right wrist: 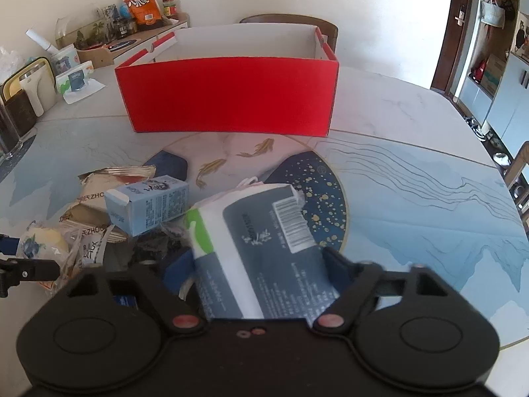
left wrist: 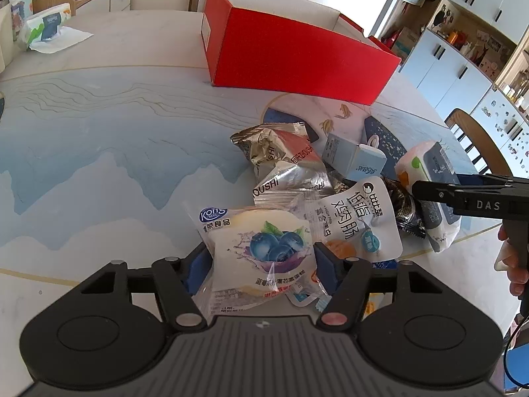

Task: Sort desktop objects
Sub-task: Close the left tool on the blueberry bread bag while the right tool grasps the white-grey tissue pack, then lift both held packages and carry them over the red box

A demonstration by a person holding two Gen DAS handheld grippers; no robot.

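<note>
While the left gripper (left wrist: pixel 263 258) clamps the blueberry cake packet (left wrist: pixel 261 254) and the right gripper (right wrist: pixel 261 261) clamps the tissue pack (right wrist: pixel 261 241), both lie on the painted round table (right wrist: pixel 413 198); farther stand the red box (right wrist: pixel 228 96), then a chair (right wrist: pixel 291 21) and cabinets (left wrist: pixel 443 66).

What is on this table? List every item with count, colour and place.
box: one, red, open-topped, far side of table.
silver packets: at least two, silver, pile's left.
carton: one, pale blue, mid-pile.
sausage pouch: one, white, beside cake packet.
dark wrapper: one, black, between pouch and tissue pack.
cake packet: one, white with blueberries, in left jaws.
tissue pack: one, white and grey, in right jaws.
left gripper: one, black.
right gripper: one, black.
</note>
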